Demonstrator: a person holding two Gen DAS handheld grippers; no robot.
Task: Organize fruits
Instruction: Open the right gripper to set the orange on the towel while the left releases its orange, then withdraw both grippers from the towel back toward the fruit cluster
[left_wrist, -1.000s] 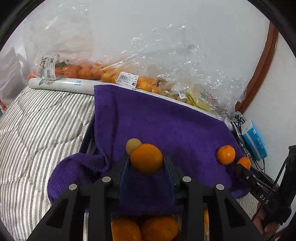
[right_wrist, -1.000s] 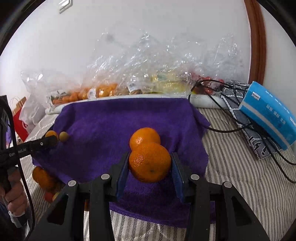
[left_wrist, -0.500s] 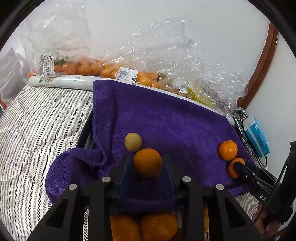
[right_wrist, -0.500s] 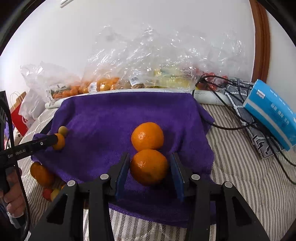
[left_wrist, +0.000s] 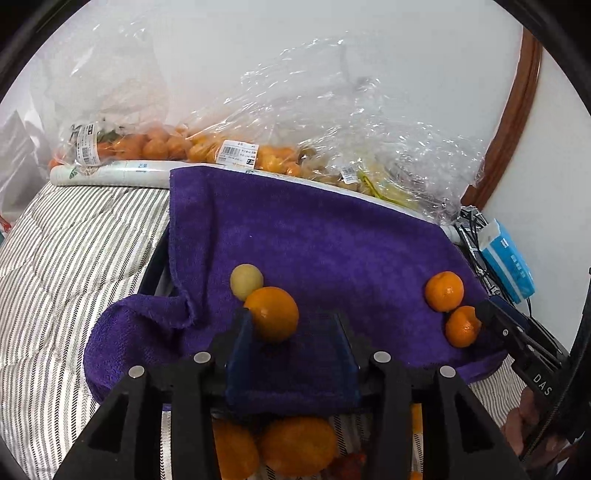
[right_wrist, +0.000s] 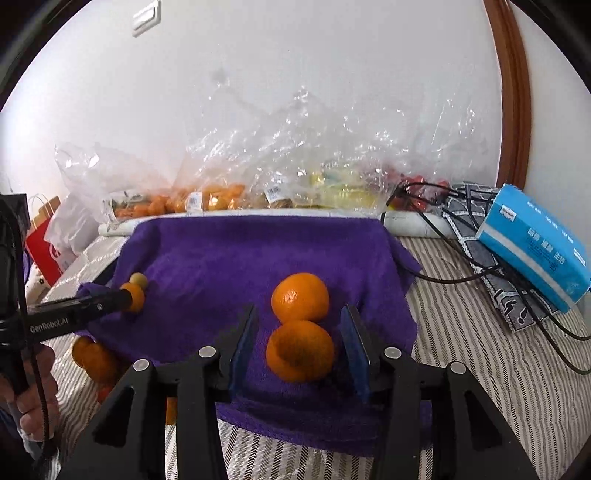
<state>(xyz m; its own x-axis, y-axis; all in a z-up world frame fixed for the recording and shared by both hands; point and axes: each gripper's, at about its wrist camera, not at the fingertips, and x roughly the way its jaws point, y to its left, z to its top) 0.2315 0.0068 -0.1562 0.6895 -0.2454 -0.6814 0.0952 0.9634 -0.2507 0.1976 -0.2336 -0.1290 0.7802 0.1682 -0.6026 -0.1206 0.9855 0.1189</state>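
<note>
Both grippers (left_wrist: 291, 332) (right_wrist: 299, 354) opened, oranges (right_wrist: 300, 350) released, tissue pack (right_wrist: 535, 247) fully visible right view only

Left gripper (left_wrist: 291, 332) hanging open over the purple towel (left_wrist: 325, 243)

An orange (left_wrist: 271, 314) is sitting against its left pad, touching a small yellowish fruit (left_wrist: 246, 281).

Bare purple towel (left_wrist: 332, 243) behind oranges (right_wrist: 300, 297)
</note>
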